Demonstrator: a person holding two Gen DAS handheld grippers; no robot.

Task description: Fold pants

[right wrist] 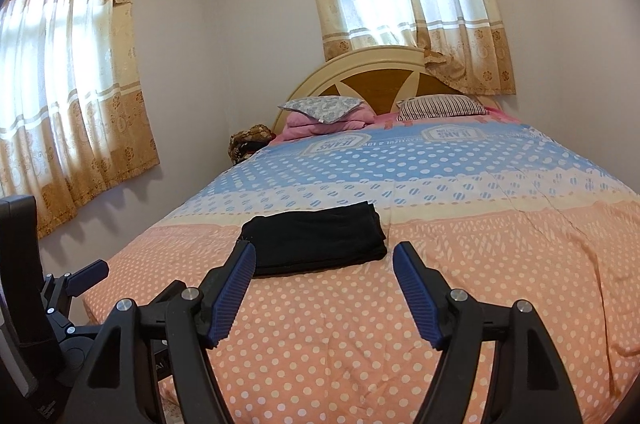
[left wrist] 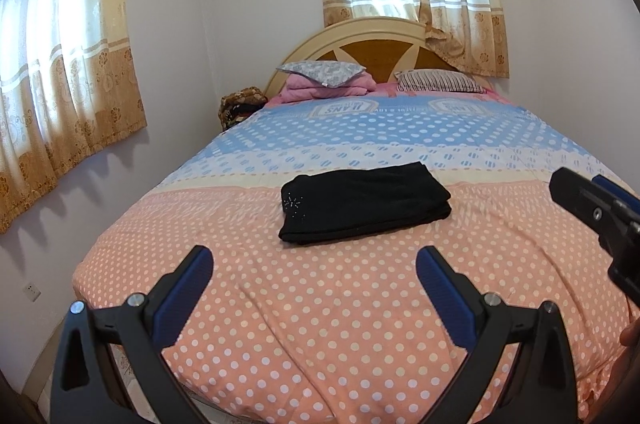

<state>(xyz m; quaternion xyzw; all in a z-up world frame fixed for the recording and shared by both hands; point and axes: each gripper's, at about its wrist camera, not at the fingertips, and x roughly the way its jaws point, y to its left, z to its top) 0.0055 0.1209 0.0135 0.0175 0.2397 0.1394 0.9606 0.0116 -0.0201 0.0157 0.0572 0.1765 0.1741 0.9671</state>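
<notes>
Crosswise, folded pants [left wrist: 365, 203] seemingly lie lengthwise left-right; both tongs [left wrist: 314, 270] [right wrist: 323, 266] gape, empty.

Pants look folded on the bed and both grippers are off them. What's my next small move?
Probably just back both grippers away. The black pants lie as a neat folded stack on the bedspread, and the left gripper and right gripper are open and empty.
</notes>
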